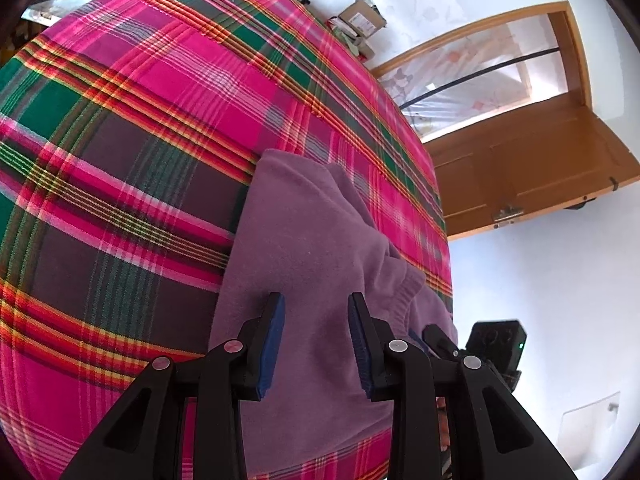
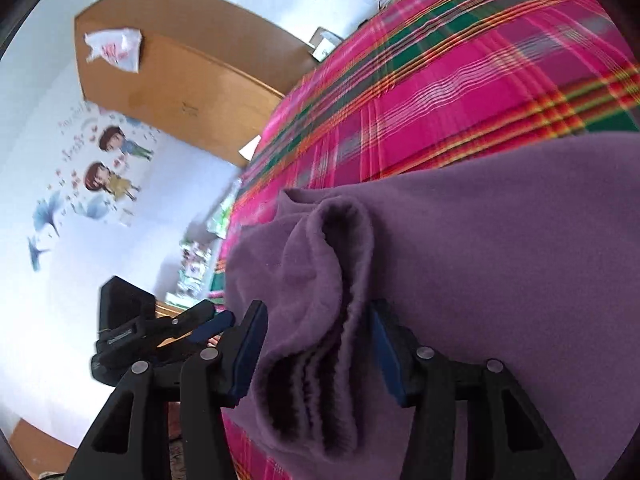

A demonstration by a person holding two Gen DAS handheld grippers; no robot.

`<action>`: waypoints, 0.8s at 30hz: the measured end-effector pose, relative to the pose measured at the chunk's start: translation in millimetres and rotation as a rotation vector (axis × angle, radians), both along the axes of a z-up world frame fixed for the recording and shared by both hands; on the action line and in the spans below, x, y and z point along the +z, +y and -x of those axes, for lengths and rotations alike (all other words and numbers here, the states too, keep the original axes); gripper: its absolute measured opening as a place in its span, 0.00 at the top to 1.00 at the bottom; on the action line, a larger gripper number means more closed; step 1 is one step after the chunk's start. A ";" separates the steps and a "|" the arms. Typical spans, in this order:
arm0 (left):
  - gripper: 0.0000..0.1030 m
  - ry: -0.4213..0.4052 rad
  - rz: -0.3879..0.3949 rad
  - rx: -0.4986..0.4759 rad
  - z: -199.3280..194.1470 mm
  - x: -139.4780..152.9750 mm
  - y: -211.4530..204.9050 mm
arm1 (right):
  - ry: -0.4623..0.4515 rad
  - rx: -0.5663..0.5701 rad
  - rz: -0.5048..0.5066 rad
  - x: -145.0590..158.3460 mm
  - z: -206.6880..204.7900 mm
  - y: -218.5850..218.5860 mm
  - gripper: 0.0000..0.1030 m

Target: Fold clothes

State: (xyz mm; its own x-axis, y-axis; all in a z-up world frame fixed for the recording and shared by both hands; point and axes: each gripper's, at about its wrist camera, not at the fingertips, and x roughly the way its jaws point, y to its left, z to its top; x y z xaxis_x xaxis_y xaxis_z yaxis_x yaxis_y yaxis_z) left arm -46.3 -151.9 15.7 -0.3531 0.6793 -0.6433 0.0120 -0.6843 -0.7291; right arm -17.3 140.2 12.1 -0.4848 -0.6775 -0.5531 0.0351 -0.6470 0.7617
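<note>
A purple garment (image 1: 304, 248) lies on a bed covered by a pink, green and red plaid cover (image 1: 132, 152), close to the bed's near edge and running toward its side edge by the wooden door (image 1: 532, 168); the cloth is partly folded, with a ribbed cuff or hem (image 1: 404, 292) bunched on the door side. The left gripper (image 1: 316, 312) hovers over the garment with its blue-padded jaws apart and nothing between them. The right gripper (image 2: 316, 320) also stands parted; a rolled, thick fold of the garment (image 2: 332, 280) sits between its fingers, but whether the pads press it cannot be told. Cardboard boxes (image 1: 360, 20) lie on the floor beyond the bed's far edge; a wooden cabinet (image 2: 180, 72) stands against the wall.
</note>
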 end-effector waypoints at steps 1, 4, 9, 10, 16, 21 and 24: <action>0.67 0.000 0.001 -0.002 0.0 -0.6 0.4 | -0.003 0.012 -0.032 0.8 3.2 -6.5 0.50; 0.67 -0.003 0.003 -0.005 0.0 -2.4 1.4 | 0.025 0.055 -0.071 3.8 5.0 -19.5 0.53; 0.67 -0.014 0.003 -0.001 1.1 -5.8 0.1 | 0.050 0.028 -0.122 4.4 2.6 -18.5 0.82; 0.67 -0.013 0.003 -0.002 1.1 -5.9 -0.3 | 0.061 0.030 -0.100 5.5 1.0 -15.0 0.82; 0.67 -0.003 0.027 -0.002 0.5 -4.5 -1.4 | 0.117 -0.003 -0.073 24.2 -11.7 -2.3 0.86; 0.67 0.014 0.049 -0.002 -2.6 -2.9 -1.7 | 0.099 -0.054 -0.049 24.2 -18.1 21.3 0.86; 0.67 0.010 0.047 0.000 -3.1 -4.6 -1.1 | 0.060 -0.064 -0.050 13.0 -16.5 16.0 0.86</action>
State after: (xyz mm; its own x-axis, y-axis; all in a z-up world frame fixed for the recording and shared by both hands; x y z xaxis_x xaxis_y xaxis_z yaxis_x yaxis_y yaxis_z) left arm -43.2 -153.0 11.1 -0.3596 0.6485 -0.6709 0.0047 -0.7177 -0.6963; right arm -0.7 156.2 25.1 -0.5592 -0.6165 -0.5542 0.0369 -0.6864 0.7263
